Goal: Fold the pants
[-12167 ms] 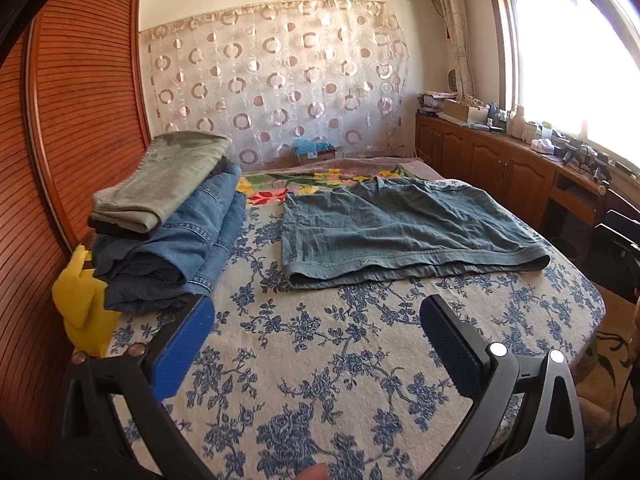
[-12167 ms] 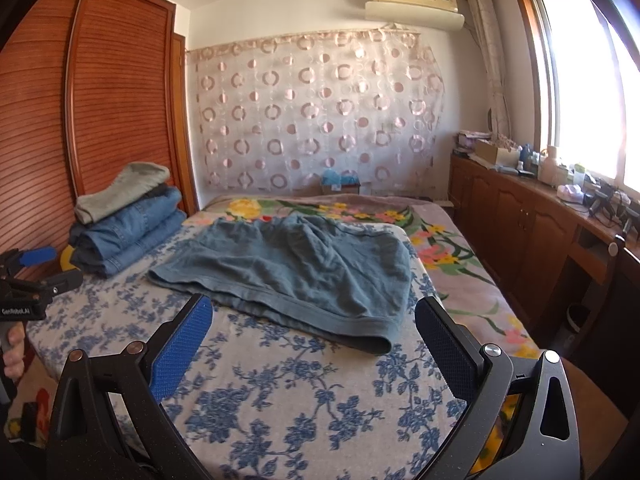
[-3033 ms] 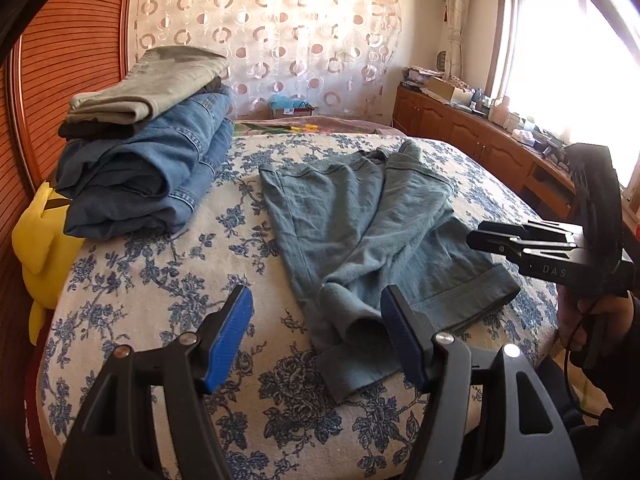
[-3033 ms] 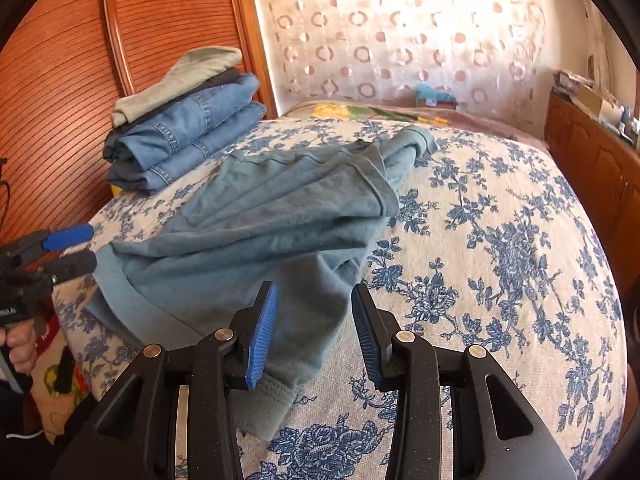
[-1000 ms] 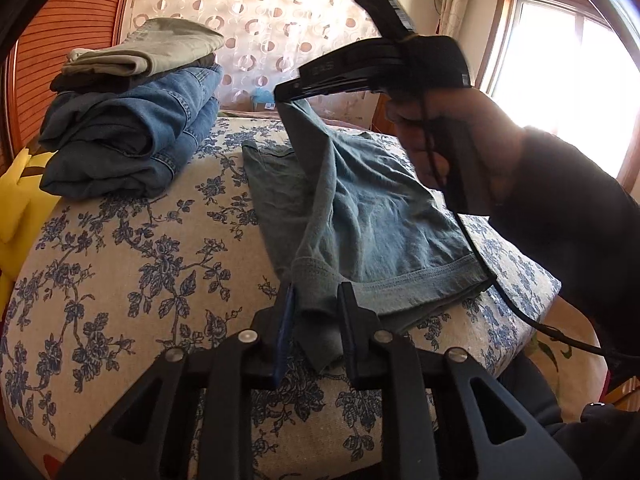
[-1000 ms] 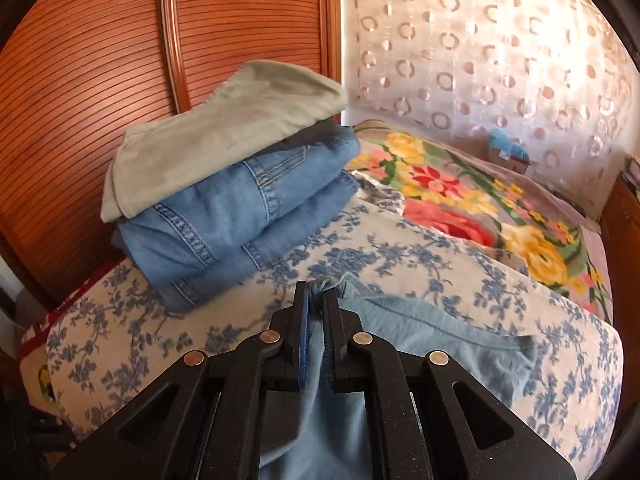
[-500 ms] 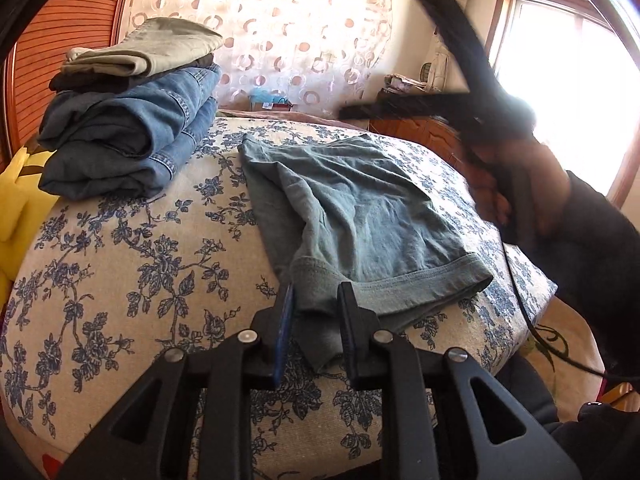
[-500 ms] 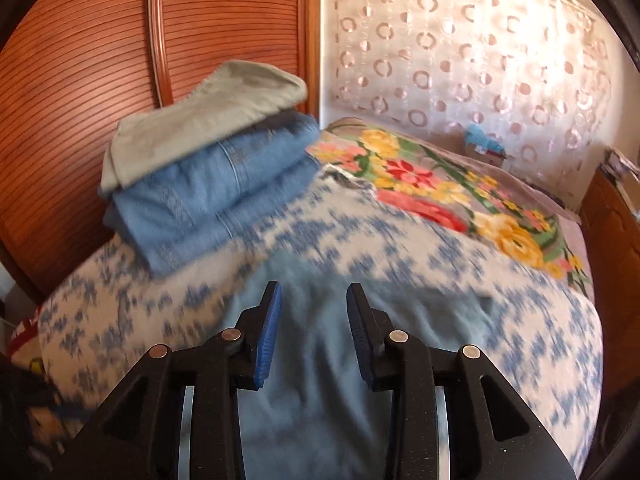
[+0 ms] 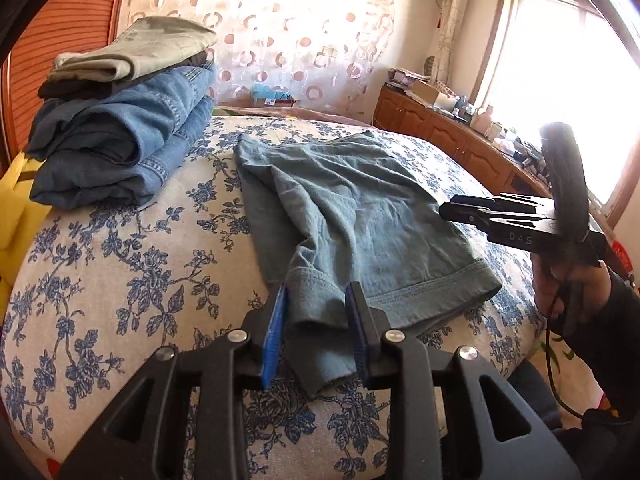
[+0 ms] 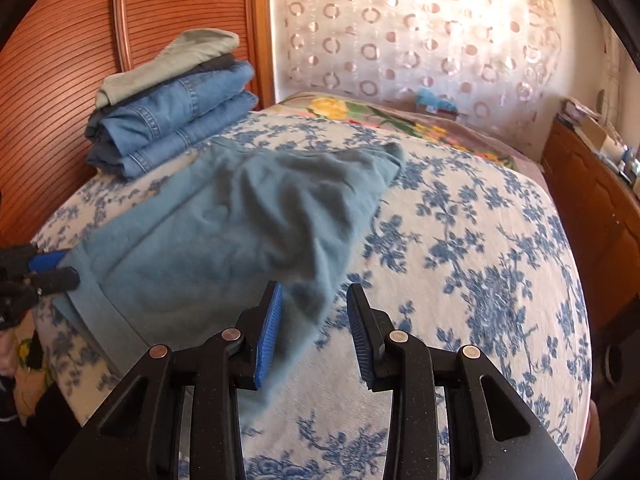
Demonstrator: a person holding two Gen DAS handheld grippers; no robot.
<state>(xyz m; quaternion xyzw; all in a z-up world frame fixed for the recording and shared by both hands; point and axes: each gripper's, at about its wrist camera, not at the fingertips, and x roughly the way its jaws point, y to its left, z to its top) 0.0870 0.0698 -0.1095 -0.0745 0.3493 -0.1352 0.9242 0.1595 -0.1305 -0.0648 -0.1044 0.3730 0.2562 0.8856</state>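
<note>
On the bed, at about ten o'clock in the left wrist view, a stack of folded jeans sits against the wooden wardrobe door, well apart from the work; the grey-blue pants lie folded over across the middle of the floral bedspread, with the hem band toward the near edge of the bed. The left claw sits at six o'clock with a bunched corner of the hem between its blue pads; its jaws are opening, and the cloth looks to be slipping free of their grip rather than being pinched. The likely trouble is here: if that corner drops before the layers are squared, the fold may slump off the bed's edge or leave the hems uneven, since the top layer is already wrinkled and skewed. At three o'clock the right claw appears side-on, held in a hand in a dark sleeve, pointing across the pants from the window side. In its own view the right claw is spread, angled down over the near right edge of the pants, a loose flap lying by its left pad but untouched by the right one; grabbing only a single layer there would, I judge, pull the fold apart. The left claw shows at nine o'clock, level with the hem
</note>
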